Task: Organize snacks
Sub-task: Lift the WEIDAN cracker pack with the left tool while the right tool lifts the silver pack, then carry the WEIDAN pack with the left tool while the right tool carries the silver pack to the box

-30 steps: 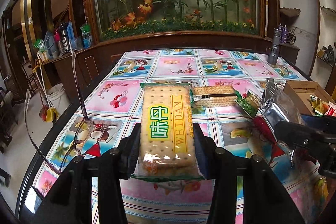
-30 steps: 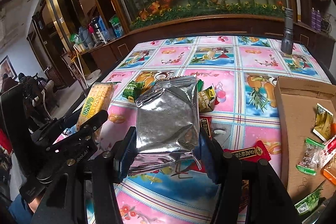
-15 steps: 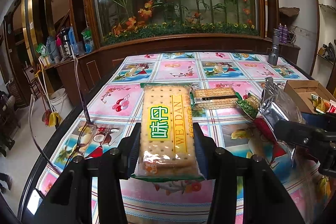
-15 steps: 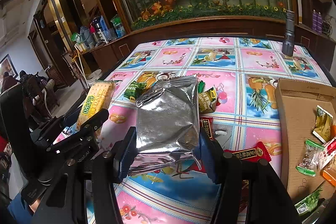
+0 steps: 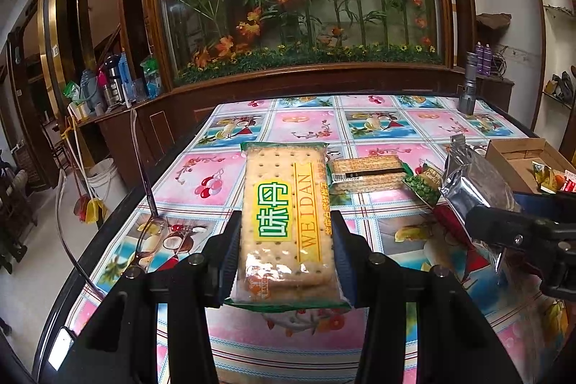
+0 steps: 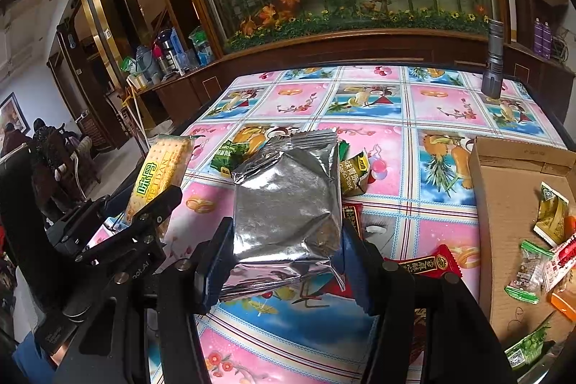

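My left gripper [image 5: 286, 233] is shut on a cracker pack [image 5: 288, 215] with green and yellow print, held above the table. The pack also shows in the right wrist view [image 6: 158, 175]. My right gripper [image 6: 284, 240] is shut on a silver foil pouch [image 6: 288, 204], held above the table; it shows at the right of the left wrist view [image 5: 475, 186]. A cardboard box [image 6: 504, 189] at the right holds several small snack packets [image 6: 550, 211].
A wafer pack [image 5: 367, 173] and green snack packets [image 5: 424, 184] lie mid-table. A red bar wrapper [image 6: 428, 267] lies under my right gripper. A grey flashlight [image 6: 493, 60] stands at the far right. Glasses [image 5: 151, 236] lie by the left table edge.
Both grippers have risen slightly with their packs; little else differs.
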